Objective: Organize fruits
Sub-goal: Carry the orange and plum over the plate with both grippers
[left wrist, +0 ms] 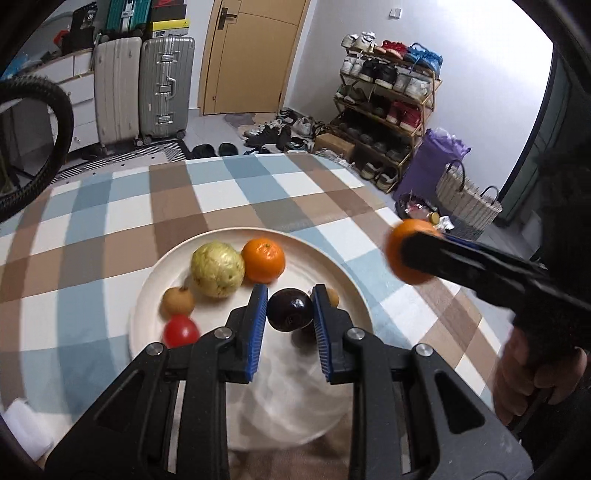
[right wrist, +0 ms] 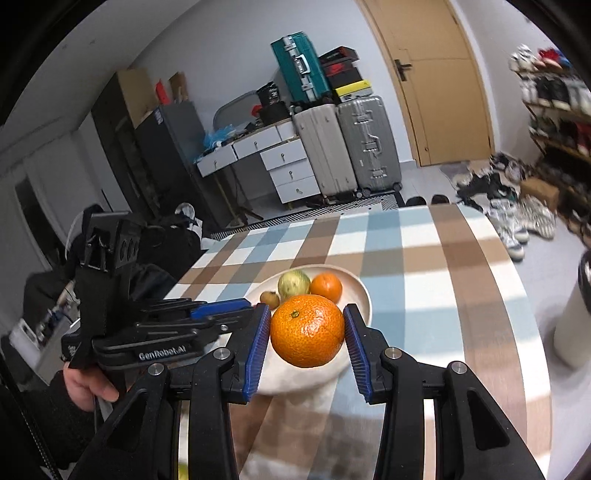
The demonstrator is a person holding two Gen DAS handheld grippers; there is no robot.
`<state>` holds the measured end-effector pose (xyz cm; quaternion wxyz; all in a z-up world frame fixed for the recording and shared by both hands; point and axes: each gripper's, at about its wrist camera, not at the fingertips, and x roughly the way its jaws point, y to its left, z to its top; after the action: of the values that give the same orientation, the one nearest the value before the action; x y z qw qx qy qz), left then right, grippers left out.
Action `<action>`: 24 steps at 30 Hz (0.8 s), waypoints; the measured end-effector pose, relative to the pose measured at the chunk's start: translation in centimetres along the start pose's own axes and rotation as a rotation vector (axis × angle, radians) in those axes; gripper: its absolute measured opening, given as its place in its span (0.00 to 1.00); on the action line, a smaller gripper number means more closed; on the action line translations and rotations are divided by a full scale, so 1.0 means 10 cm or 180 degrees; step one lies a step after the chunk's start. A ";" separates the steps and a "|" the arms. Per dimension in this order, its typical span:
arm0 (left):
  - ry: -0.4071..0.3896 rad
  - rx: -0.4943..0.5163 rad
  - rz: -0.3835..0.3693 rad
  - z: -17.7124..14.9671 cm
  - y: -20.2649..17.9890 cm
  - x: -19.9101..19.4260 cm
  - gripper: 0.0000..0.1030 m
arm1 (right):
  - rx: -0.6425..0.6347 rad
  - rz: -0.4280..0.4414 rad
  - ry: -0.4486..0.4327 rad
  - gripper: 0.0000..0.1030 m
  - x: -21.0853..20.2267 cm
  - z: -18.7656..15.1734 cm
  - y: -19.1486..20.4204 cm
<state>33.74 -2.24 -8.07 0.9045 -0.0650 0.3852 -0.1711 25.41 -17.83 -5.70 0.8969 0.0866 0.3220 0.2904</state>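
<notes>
Readable in the right wrist view: "GenRobot.AI" in pale letters along the black side bar of the left gripper [right wrist: 236, 308], the last characters slightly blurred, so possibly "GenRobot.AI" with a lower-case ending. On the black box [right wrist: 341, 75] stacked above the suitcases, a red mark, probably a brand logo, too small to read. On the dark round container [right wrist: 271, 94] beside it, faint pale lettering, not legible. In the left wrist view, small dark marks on the yellow-and-white box [left wrist: 171, 26], unreadable. No numbers legible anywhere.
</notes>
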 end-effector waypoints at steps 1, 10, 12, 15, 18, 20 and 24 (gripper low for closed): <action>0.0014 -0.0021 -0.0033 0.00 0.01 0.05 0.21 | 0.0007 0.0006 0.0016 0.40 0.08 0.04 -0.01; 0.0056 -0.0095 -0.0190 -0.03 0.06 0.45 0.21 | 0.0394 0.0035 0.0244 0.40 0.78 0.34 -0.37; 0.0061 -0.0086 -0.0184 -0.02 0.06 0.50 0.21 | 0.0439 0.0042 0.0297 0.40 0.89 0.35 -0.42; 0.0068 -0.0079 -0.0187 -0.02 0.06 0.55 0.21 | 0.0530 0.0047 0.0391 0.40 1.04 0.29 -0.51; 0.0083 -0.0091 -0.0187 -0.01 0.06 0.62 0.21 | 0.0572 0.0050 0.0455 0.40 1.14 0.24 -0.56; 0.0086 -0.0118 -0.0162 -0.01 0.07 0.64 0.21 | 0.0582 0.0052 0.0467 0.40 1.17 0.22 -0.58; 0.0088 -0.0164 -0.0181 -0.02 0.07 0.68 0.21 | 0.0599 0.0037 0.0483 0.40 1.20 0.21 -0.60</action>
<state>38.17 -4.02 -12.94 0.8919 -0.0968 0.3999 -0.1877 36.98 -15.78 -12.48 0.8562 0.1500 0.4143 0.2698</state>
